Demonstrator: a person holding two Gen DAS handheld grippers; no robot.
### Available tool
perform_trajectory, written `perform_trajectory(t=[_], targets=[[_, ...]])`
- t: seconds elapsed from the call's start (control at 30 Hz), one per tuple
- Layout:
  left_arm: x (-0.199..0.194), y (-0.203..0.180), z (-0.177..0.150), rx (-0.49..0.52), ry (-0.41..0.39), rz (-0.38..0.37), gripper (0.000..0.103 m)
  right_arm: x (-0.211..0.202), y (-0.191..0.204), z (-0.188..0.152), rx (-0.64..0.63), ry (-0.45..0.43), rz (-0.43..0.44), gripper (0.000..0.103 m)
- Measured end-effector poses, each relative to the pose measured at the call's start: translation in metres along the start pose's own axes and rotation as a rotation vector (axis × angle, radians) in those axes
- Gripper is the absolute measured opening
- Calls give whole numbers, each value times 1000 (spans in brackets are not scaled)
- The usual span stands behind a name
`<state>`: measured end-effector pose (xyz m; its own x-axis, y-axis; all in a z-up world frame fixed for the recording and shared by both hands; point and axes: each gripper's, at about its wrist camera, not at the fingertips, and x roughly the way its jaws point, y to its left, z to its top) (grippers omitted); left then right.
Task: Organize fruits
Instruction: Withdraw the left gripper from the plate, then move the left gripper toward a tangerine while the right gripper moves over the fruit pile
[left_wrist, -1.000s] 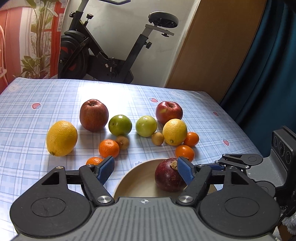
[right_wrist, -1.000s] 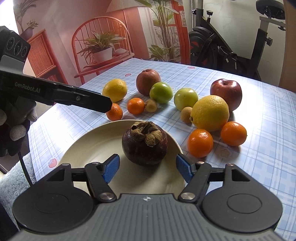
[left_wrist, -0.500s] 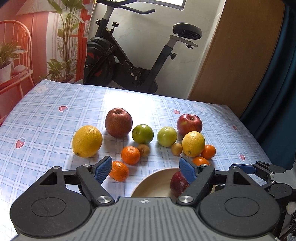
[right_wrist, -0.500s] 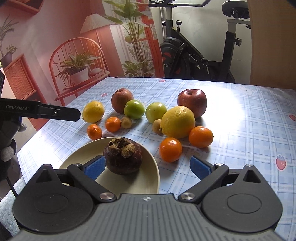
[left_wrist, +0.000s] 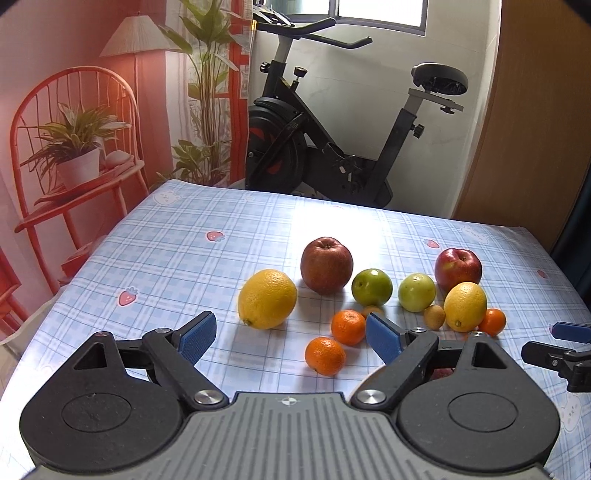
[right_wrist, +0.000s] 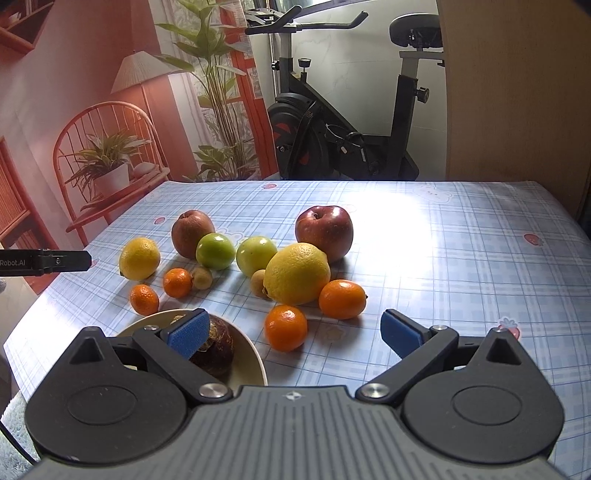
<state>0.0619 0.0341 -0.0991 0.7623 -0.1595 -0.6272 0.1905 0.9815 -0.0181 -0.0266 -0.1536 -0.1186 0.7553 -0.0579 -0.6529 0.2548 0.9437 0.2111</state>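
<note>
my left gripper (left_wrist: 290, 334) has its jaws opening, blue pads spread with nothing between them. my right gripper (right_wrist: 291, 332) stands wide apart and empty too.

i take the cream plate (right_wrist: 247, 354) as my landmark. it sits on the checked tablecloth (right_wrist: 461, 258) at the near edge, and one dark mangosteen (right_wrist: 218, 347) lies in it, partly behind my right gripper's left pad.

beyond the plate the loose fruit lies in a cluster, and i count thirteen pieces:
- two red apples, one dull (right_wrist: 192, 233) on the far left of the plate, one glossy (right_wrist: 324, 232) on the far right.
- two green apples (right_wrist: 216, 251) (right_wrist: 255, 255) side by side between the red ones.
- two lemons, the smaller-looking one (right_wrist: 139, 258) out to the far left, the big one (right_wrist: 297, 274) just beyond the plate to the right.
- four tangerines: two (right_wrist: 144, 299) (right_wrist: 177, 282) close to the plate's far left rim, two (right_wrist: 286, 328) (right_wrist: 342, 299) to its right, near the big lemon.
- two small tan fruits (right_wrist: 202, 277) (right_wrist: 258, 282), one beside a tangerine, one touching the big lemon.

that makes twelve outside the plate, thirteen with the mangosteen. an exercise bike (right_wrist: 343, 122) stands behind the table.
</note>
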Motion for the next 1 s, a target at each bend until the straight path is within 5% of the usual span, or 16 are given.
perform_trajectory(t=[0.43, 1.0], targets=[[-10, 28, 28, -43, -24, 186, 94, 5, 6, 23, 19, -57, -8, 99], [1, 26, 33, -56, -2, 202, 94, 10, 13, 37, 22, -72, 14, 98]])
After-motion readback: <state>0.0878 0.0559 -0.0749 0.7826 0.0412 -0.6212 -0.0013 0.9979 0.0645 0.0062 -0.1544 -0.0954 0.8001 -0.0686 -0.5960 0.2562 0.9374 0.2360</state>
